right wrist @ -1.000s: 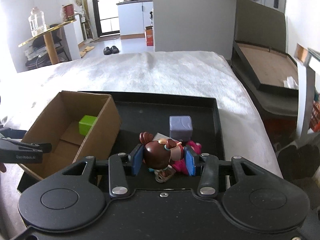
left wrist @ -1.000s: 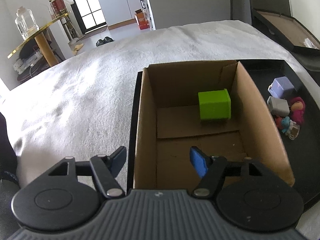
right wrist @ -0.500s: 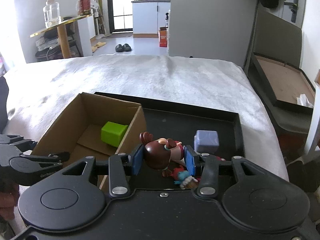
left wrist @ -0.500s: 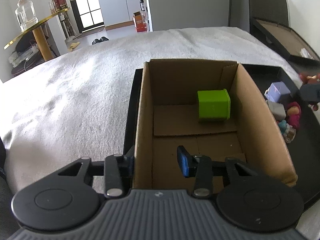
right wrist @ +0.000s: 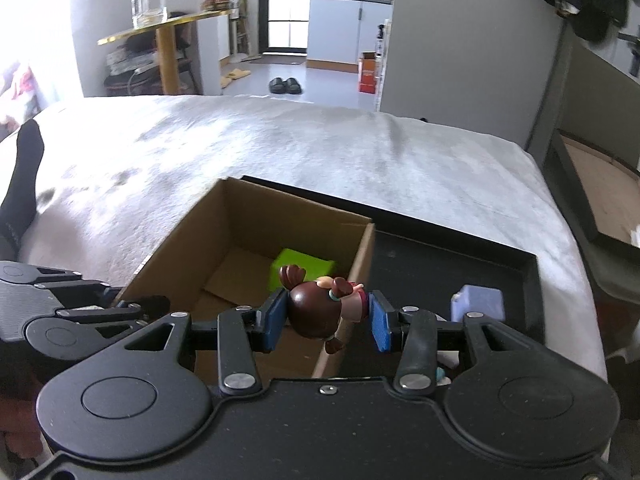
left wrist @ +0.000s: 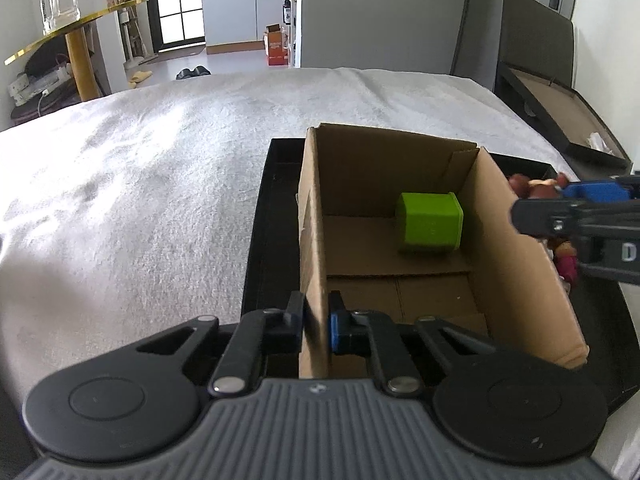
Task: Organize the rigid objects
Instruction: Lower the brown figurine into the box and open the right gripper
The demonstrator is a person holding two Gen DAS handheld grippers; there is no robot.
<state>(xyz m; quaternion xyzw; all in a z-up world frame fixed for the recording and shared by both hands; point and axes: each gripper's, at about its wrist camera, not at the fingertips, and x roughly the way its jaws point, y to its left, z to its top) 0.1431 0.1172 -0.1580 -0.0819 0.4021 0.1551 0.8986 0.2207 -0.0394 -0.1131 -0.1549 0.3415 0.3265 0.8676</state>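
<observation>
**Doll carried to the box while you steadied its wall**

Left wrist view: your left gripper (left wrist: 314, 326) had just closed, its fingers pinching the near wall of the cardboard box (left wrist: 516, 264). A green cube (left wrist: 430, 224) lay inside.

Right wrist view: your right gripper (right wrist: 326, 322) clamped the doll (right wrist: 316, 308), which hung above the box's right wall, over the black tray (right wrist: 460, 264). You were probably mid-delivery; next you needed to clear that wall, then let go.
</observation>
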